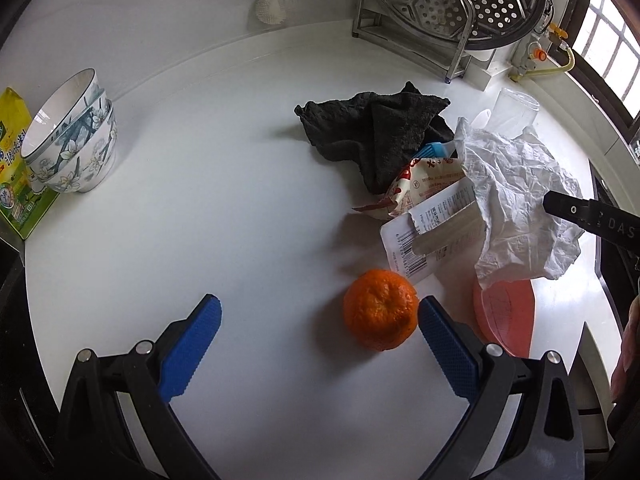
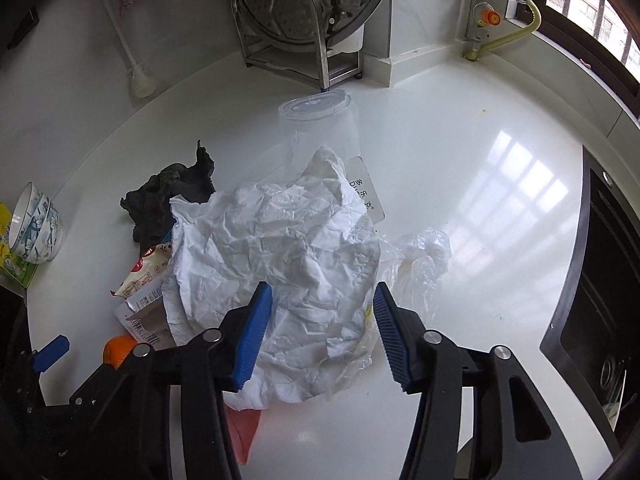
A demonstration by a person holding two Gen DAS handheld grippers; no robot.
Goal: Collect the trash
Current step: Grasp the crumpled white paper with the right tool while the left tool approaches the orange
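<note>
A heap of trash lies on the white counter (image 1: 224, 208). On top is a crumpled white paper (image 2: 280, 240), also in the left wrist view (image 1: 516, 200). My right gripper (image 2: 323, 294) points down into it, half closed, and both blue pads touch the paper bunched between them. Under the paper are a red-and-white snack wrapper (image 1: 424, 184), a barcoded card pack (image 1: 424, 240), a pink piece (image 1: 504, 316) and a clear plastic bag (image 2: 420, 256). My left gripper (image 1: 320, 306) is open and holds nothing. An orange (image 1: 380, 314) sits just inside its right finger.
A black cloth (image 1: 376, 136) lies behind the heap, with a clear plastic cup (image 2: 320, 120) on its side. Stacked bowls (image 1: 72, 132) and a yellow-green box (image 1: 16, 160) stand at the left. A steel rack (image 1: 440, 12) is at the back, a dark sink (image 2: 600, 280) on the right.
</note>
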